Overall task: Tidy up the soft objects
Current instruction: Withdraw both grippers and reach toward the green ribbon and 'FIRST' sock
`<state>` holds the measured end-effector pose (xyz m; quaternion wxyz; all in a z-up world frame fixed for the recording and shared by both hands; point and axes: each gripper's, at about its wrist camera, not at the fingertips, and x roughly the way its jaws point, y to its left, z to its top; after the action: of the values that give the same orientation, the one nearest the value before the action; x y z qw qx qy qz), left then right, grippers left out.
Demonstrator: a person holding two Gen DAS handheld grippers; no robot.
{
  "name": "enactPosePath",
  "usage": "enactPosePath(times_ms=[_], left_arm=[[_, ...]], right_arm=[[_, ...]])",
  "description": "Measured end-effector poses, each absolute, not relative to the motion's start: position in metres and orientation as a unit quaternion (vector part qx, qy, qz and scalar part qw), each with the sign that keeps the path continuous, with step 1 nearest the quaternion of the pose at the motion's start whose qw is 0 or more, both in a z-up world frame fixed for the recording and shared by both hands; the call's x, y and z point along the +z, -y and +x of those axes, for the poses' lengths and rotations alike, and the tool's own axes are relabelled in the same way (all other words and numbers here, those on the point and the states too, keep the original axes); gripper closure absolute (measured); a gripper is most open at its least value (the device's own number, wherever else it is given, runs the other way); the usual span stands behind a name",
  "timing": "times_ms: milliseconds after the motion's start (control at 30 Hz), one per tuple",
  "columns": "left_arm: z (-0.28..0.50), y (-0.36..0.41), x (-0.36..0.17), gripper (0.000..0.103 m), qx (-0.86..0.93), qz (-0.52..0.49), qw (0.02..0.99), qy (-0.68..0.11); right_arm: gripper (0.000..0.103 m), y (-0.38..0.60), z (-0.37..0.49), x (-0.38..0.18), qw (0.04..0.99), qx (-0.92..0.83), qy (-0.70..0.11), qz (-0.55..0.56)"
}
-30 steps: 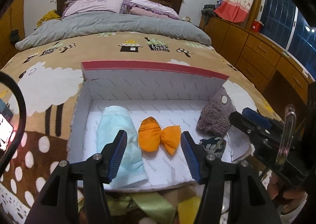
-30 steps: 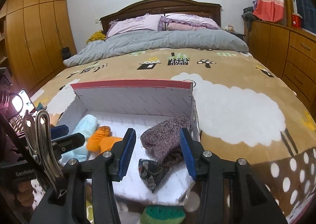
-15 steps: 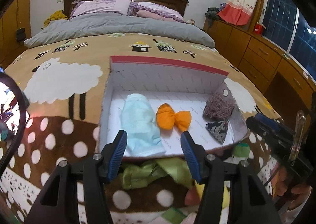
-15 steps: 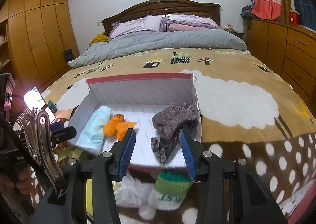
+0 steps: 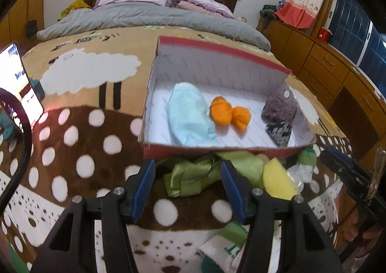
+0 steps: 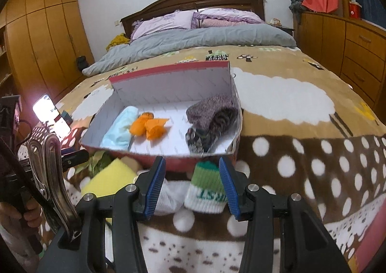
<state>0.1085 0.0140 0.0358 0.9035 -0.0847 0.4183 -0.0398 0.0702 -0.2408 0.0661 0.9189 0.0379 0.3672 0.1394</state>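
Note:
A red box (image 5: 217, 150) with a white inside sits on the bed and also shows in the right wrist view (image 6: 168, 85). Inside lie a light blue cloth (image 5: 189, 114), an orange cloth (image 5: 229, 114), a purple-grey knit sock (image 5: 278, 109) and a dark patterned piece (image 5: 279, 130). In front of the box lie a green ribbon cloth (image 5: 193, 174), a yellow sponge (image 5: 277, 180) and a green-and-white sock (image 6: 207, 188). My left gripper (image 5: 185, 188) is open and empty just before the green cloth. My right gripper (image 6: 190, 186) is open around the green-and-white sock, not touching it.
A lit phone (image 5: 21, 82) stands at the left of the bed. Grey duvet (image 6: 193, 41) and pillows lie at the far end. Wooden drawers (image 5: 337, 75) run along the right, wardrobes (image 6: 36, 44) on the left. A white item (image 6: 171, 196) lies beside the sock.
Both grippers have pulled back from over the box toward the near bed edge. The loose cloths and sock in front of the box have come into view.

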Motion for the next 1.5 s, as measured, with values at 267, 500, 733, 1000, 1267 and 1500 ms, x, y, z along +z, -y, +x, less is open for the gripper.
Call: enactPosePath(times_ms=[267, 500, 733, 1000, 1267, 1500], left_arm=[[0.109, -0.017, 0.013, 0.043, -0.04, -0.097, 0.892, -0.439], [0.113, -0.017, 0.003, 0.043, -0.045, -0.109, 0.888, -0.445], [0.118, -0.016, -0.003, 0.043, -0.05, -0.114, 0.889, -0.44], [0.122, -0.011, -0.007, 0.042, -0.053, -0.115, 0.895, -0.427], [0.123, -0.004, -0.009, 0.042, -0.066, -0.109, 0.9, -0.417], [0.122, -0.002, -0.013, 0.064, -0.074, -0.111, 0.9, -0.416]], right_arm=[[0.056, 0.247, 0.062, 0.053, 0.916, 0.128, -0.378, 0.042], [0.053, 0.256, 0.066, 0.04, 0.912, 0.114, -0.391, 0.054], [0.053, 0.254, 0.07, 0.031, 0.908, 0.116, -0.399, 0.056], [0.053, 0.255, 0.076, 0.024, 0.907, 0.117, -0.399, 0.059], [0.053, 0.256, 0.079, 0.02, 0.908, 0.121, -0.397, 0.065], [0.053, 0.255, 0.087, 0.009, 0.904, 0.126, -0.398, 0.089]])
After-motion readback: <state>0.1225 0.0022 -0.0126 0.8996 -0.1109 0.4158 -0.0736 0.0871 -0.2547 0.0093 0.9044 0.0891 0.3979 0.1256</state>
